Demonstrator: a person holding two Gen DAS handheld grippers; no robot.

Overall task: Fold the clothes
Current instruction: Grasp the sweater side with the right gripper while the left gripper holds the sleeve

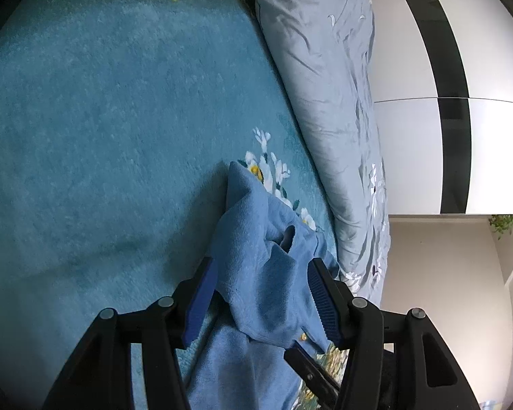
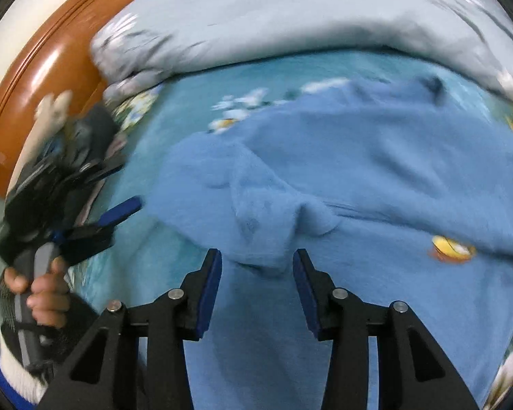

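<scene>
A teal plush blanket (image 1: 113, 109) with white and yellow flower prints covered the bed, and a rumpled grey floral duvet (image 1: 321, 78) lay heaped along its far edge. Only the left wrist view showed a white wardrobe with a black stripe (image 1: 451, 95) and a small green plant (image 1: 502, 223) beyond the duvet. Only the right wrist view showed the brown wooden headboard (image 2: 51, 68) at the far left.

The light blue fleece garment (image 2: 376, 171) lay spread on the blanket. In the right wrist view it filled the middle and right of the scene, its long axis running roughly left to right, with a yellow and orange patch (image 2: 451, 247) on its near right part. A bunched fold rose just ahead of the right claw (image 2: 256, 266), whose fingers were spread apart with nothing pinched between them.

In the left wrist view a raised flap of the same garment (image 1: 256, 273) draped between the fingers of the left claw (image 1: 261, 287), pointing away toward the flower print. The pads stood apart on either side of the cloth; whether they gripped it could not be told. The right wrist view, blurred, showed the person's left hand (image 2: 41, 294) holding that claw's handle at the near left.
</scene>
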